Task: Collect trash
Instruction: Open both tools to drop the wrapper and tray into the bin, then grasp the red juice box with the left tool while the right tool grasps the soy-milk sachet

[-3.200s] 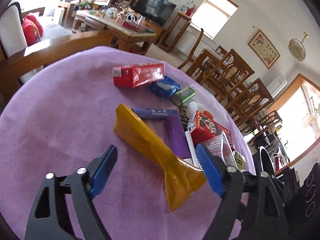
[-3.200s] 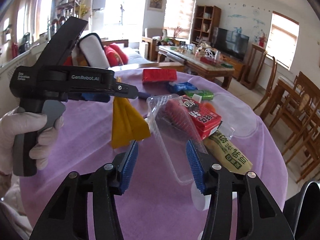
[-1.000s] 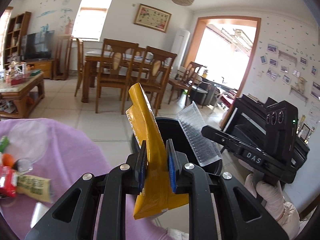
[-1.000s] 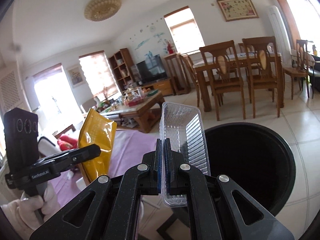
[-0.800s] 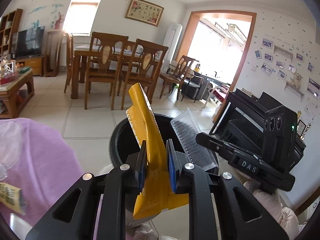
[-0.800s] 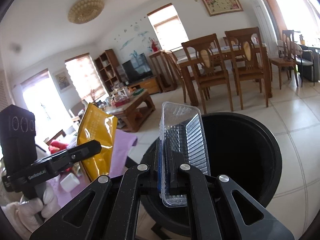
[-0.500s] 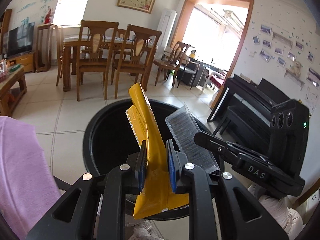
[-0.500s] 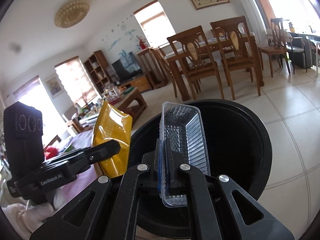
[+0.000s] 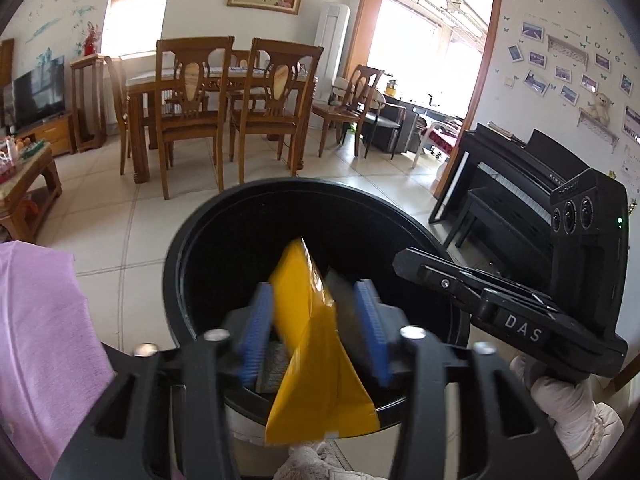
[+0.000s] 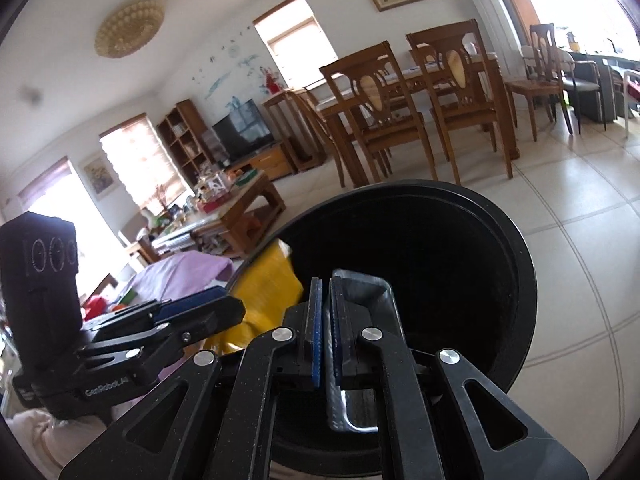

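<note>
Left gripper (image 9: pixel 316 330) jaws just spread, yellow packet (image 9: pixel 316 352) loose between them, lower centre, over black bin (image 9: pixel 248 208). Right gripper (image 10: pixel 327 332) just cracked apart, clear tray (image 10: pixel 360 292) slipping. Both should be kept over the bin mouth until the items are fully dropped.

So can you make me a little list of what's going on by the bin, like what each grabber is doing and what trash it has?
bin: black round bin, on the tiled floor, beside the purple tablecloth
left gripper: over the bin's mouth, jaws just opened, pads clear of the wrapper
yellow wrapper: between the left jaws, blurred, not pinched
right gripper: over the bin too, jaws just started opening, narrow gap
clear plastic tray: between the right jaws; released or not, cannot tell
</note>
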### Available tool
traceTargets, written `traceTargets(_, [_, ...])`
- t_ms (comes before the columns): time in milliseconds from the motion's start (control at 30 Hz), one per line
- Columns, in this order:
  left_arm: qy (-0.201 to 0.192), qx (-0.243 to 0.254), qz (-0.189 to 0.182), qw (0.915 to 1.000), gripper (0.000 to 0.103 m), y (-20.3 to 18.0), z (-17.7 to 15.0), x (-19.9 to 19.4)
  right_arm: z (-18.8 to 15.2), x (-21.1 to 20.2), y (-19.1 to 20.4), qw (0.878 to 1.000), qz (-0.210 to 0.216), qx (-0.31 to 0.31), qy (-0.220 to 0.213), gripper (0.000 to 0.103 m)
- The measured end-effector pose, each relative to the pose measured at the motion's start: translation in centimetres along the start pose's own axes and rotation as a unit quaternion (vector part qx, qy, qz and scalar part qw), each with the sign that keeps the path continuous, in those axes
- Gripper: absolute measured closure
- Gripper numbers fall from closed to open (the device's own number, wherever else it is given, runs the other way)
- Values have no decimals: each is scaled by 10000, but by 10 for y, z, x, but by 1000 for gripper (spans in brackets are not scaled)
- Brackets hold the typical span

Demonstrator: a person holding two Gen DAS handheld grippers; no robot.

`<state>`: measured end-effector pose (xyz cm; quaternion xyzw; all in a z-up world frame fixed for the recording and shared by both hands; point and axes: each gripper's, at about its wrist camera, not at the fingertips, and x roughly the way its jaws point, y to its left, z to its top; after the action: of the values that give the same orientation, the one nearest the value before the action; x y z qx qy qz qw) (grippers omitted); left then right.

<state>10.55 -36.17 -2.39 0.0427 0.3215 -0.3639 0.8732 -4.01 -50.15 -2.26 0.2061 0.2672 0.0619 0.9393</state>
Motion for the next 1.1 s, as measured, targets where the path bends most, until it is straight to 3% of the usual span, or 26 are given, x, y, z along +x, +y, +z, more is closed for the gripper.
traceTargets(33, [-103, 2, 66, 9999, 34, 1, 0, -6, 6, 2, 2, 10000, -9, 4, -11, 75])
traceTargets(100, [-272, 33, 126, 9995, 29, 1, 0, -18, 6, 0, 3, 10000, -31, 9, -65, 56])
traceTargets(233, [-418, 56, 284, 9987, 18, 3, 0, -36, 10, -2, 9, 9999, -54, -18, -126, 47])
traceTargets(333, [-506, 12, 435, 9978, 9, 11, -2, -54, 12, -1, 19, 9998, -77, -81, -170, 30])
traceTargets(433, [-563, -108, 535, 9969, 9, 24, -5, -76, 12, 0, 36, 9996, -79, -188, -186, 22])
traceTargets(500, [-588, -200, 662, 9959, 9, 35, -9, -89, 12, 1, 52, 9995, -98, -251, -188, 10])
traceTargets(667, [-770, -625, 1091, 9891, 6, 81, -22, -135, 15, 14, 104, 9981, 170, -579, -111, 9])
traceTargets(867, [-1062, -1055, 1783, 9725, 6, 146, -47, -196, 11, 42, 179, 9927, 609, -1040, 107, 7])
traceTargets(1100, [-1006, -1450, 2312, 9568, 6, 223, -74, -245, -12, 81, 262, 9822, 1084, -1453, 498, 7])
